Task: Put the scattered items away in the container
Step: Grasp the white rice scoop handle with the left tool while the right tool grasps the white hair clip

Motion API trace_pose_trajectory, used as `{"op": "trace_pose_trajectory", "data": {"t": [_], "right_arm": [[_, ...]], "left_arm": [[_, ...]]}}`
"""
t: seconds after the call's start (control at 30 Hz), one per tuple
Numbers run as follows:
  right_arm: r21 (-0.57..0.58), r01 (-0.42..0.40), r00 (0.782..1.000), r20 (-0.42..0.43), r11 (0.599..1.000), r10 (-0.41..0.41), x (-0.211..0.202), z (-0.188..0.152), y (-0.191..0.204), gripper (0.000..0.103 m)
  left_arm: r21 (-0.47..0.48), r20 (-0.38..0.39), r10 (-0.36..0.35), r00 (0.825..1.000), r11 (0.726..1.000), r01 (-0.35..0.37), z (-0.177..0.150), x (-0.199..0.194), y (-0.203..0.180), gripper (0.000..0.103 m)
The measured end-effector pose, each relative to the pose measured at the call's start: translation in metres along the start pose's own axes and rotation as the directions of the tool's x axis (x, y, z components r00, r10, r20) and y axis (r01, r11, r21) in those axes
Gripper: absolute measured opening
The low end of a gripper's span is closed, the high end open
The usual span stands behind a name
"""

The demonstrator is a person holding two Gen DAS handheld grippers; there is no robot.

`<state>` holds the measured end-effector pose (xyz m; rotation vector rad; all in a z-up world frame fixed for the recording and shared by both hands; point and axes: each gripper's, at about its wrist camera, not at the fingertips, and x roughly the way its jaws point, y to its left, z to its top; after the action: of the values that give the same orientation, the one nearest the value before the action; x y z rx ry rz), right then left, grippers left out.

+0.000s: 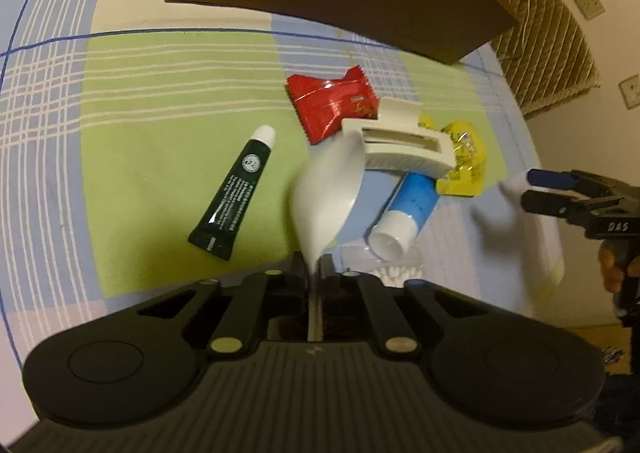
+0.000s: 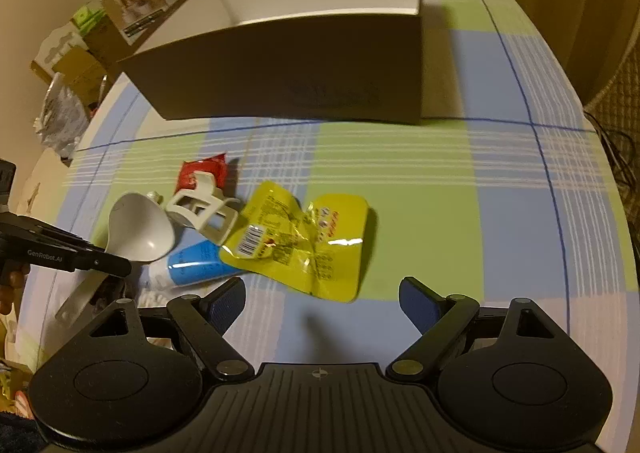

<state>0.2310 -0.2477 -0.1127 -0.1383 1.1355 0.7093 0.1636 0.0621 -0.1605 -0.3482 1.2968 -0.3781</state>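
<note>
The left claw (image 1: 316,269) sat closest to the camera, pinched tight on the handle of a white spoon (image 1: 328,189); the spoon was held up above the table (image 1: 160,133), its bowl facing the pile. The right claw (image 2: 320,305) was wide open and held nothing; it hovered just in front of a yellow packet (image 2: 304,241). A red packet (image 1: 332,101), a white clip (image 1: 400,141), a blue tube (image 1: 408,205) and a black tube (image 1: 236,189) lay on the checked cloth. The brown box (image 2: 288,81) stood behind them, open on top. The step looked like carrying the spoon; next it likely needed lifting over the box wall, then letting go inside.
</note>
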Motion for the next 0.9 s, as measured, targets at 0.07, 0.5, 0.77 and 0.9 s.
{"op": "trace_pose_trajectory", "data": {"t": [0.07,0.5,0.77,0.9], "right_arm": [[-0.012,-0.007,1.000,0.003,1.000,0.007,0.001,0.002,0.003,0.089],[-0.208,-0.105,0.990,0.071,0.972,0.122,0.005,0.017,0.036,0.089],[-0.466,-0.138,0.987,0.006,0.874,0.160,0.053,0.026,0.080,0.088],[-0.540,-0.137,0.990,-0.049,0.831,0.132,0.081,0.028,0.089,0.051]], "left_arm": [[-0.007,0.012,-0.001,1.000,1.000,0.001,-0.002,-0.003,0.000,0.003],[-0.101,0.110,-0.007,0.994,0.995,0.019,-0.004,-0.035,0.008,0.003],[-0.146,0.163,0.013,0.987,0.989,0.011,-0.011,-0.052,0.010,0.002],[-0.178,0.183,0.025,0.983,0.984,0.008,-0.016,-0.057,0.012,0.002]]}}
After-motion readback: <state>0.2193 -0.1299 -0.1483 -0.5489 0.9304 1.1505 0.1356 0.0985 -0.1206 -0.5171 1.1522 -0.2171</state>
